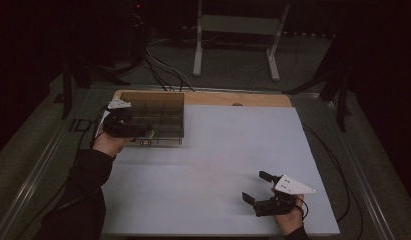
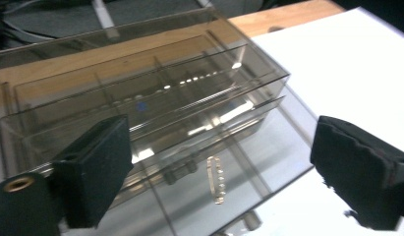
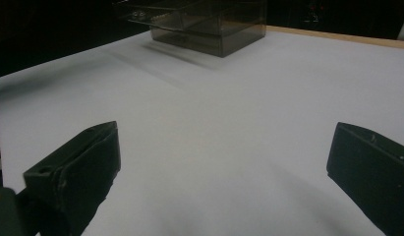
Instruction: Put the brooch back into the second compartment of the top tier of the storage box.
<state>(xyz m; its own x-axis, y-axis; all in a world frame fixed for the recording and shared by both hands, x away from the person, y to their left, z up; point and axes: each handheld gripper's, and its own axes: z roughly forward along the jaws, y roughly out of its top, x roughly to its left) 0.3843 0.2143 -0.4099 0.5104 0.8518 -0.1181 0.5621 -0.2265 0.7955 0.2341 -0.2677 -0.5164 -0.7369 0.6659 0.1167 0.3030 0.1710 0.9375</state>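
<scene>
A smoky clear plastic drawer box (image 1: 160, 115) stands at the back left of the white mat (image 1: 233, 150). In the left gripper view the box (image 2: 155, 83) has its lowest drawer (image 2: 273, 147) pulled out toward me. A small brass strip with holes (image 2: 216, 179) lies flat in that drawer. My left gripper (image 2: 221, 152) is open, with its jaws wide apart just above the drawer's front and nothing pressed between them. From above, the left gripper (image 1: 139, 132) sits at the box's front left corner. My right gripper (image 1: 254, 186) rests open near the mat's front right, its jaws (image 3: 221, 162) empty over bare mat.
The wooden tabletop (image 1: 253, 99) shows as a strip behind the mat. Beyond the table, a white frame stand (image 1: 238, 25) and several cables (image 1: 163, 70) lie on the dark floor. A cable (image 1: 338, 165) trails along the table's right side. The box (image 3: 209, 24) is far off in the right gripper view.
</scene>
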